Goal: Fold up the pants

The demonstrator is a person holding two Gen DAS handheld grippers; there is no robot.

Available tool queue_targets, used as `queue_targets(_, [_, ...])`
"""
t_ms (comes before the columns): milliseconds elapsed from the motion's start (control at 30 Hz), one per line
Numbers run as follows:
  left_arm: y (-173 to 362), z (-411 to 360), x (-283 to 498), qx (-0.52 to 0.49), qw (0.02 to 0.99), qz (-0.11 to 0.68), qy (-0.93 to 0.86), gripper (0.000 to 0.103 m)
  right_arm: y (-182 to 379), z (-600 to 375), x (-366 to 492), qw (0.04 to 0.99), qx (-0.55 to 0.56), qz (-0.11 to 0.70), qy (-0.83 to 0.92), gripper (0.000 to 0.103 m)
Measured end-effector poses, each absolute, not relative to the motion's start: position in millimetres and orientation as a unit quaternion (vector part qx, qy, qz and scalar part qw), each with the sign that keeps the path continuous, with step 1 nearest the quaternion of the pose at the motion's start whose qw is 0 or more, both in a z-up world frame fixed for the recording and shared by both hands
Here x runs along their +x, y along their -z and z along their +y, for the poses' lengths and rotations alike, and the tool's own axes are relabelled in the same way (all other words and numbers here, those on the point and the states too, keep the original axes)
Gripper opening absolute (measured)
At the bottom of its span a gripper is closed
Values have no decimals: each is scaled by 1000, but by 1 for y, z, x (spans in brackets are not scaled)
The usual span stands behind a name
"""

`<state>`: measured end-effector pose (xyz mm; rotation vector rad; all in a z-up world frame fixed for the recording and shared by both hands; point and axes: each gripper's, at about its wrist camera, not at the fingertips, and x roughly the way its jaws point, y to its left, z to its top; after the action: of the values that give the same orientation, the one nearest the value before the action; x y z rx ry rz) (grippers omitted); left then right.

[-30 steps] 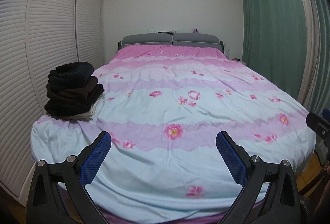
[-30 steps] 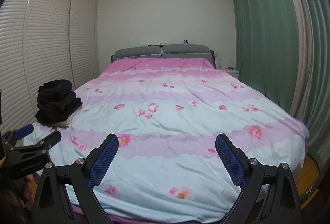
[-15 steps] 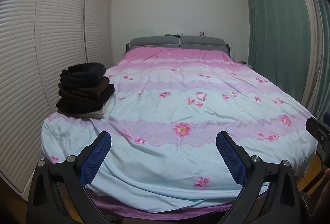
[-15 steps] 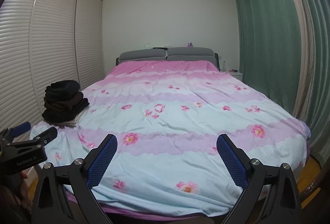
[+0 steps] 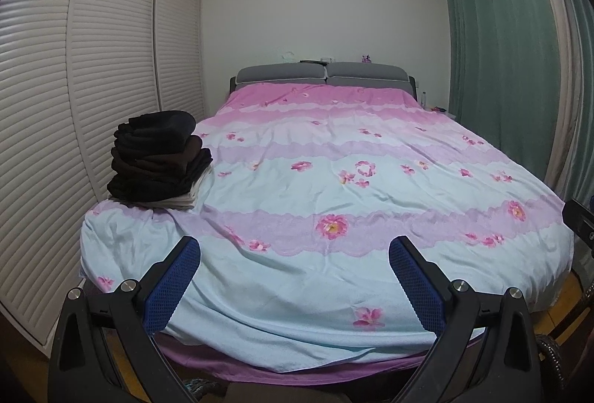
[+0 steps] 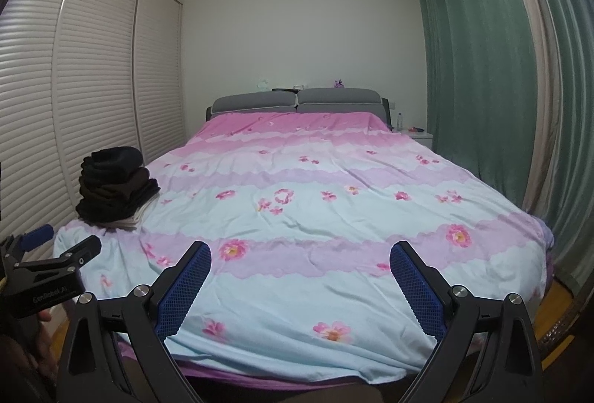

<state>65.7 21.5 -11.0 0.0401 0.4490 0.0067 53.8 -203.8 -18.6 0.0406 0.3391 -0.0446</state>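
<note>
Bed (image 5: 334, 217): floral duvet, nothing spread out on it.
Stack of folded dark pants (image 5: 159, 158): near-left corner of the bed, long axis running near to far, lying left of and beyond both grippers.
Left gripper (image 5: 293, 277): nearer the stack, fingers wide, empty.
Right gripper (image 6: 297, 277): fingers wide, empty.

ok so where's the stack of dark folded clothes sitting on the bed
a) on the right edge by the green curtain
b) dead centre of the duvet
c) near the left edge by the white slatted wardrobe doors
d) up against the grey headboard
c: the stack of dark folded clothes sits on the left side of the floral duvet, next to the white slatted wardrobe doors; the right wrist view shows the same.
</note>
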Motion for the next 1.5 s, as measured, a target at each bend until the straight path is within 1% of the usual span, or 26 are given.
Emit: queue_targets(1500, [10, 21, 66, 20, 974, 225, -3, 103, 15, -208, 52, 985, 26, 172, 20, 98])
